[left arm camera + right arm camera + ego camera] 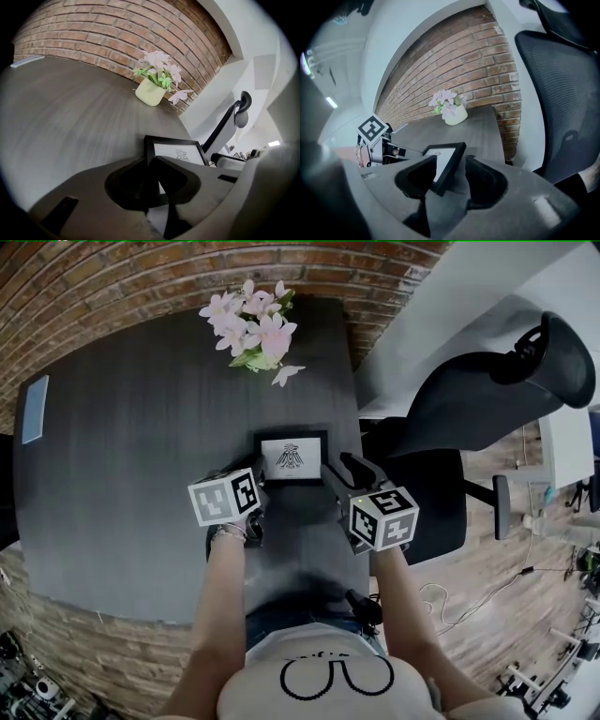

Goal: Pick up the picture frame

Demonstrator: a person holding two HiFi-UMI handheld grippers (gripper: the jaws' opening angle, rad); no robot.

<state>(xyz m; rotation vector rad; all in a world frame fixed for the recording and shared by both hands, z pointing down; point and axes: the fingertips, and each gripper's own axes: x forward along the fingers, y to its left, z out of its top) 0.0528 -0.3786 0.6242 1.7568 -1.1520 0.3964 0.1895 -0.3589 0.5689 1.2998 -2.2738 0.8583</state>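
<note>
A small black picture frame [292, 457] with a white print lies on the dark grey table [141, 446], near its right edge. My left gripper [261, 486] is at the frame's lower left side. In the left gripper view, the frame's [171, 140] left border stands pinched between the narrow jaws of my left gripper [151, 158]. My right gripper [333, 472] is at the frame's right side. In the right gripper view, the frame's [449, 161] right border sits between the wide jaws of my right gripper [451, 157], with a gap beside the right one.
A pale pot of pink flowers [255, 324] stands at the table's far side against the brick wall [112, 287]. A black office chair [487, 399] stands just past the table's right edge. A thin light pad [35, 409] lies at the far left.
</note>
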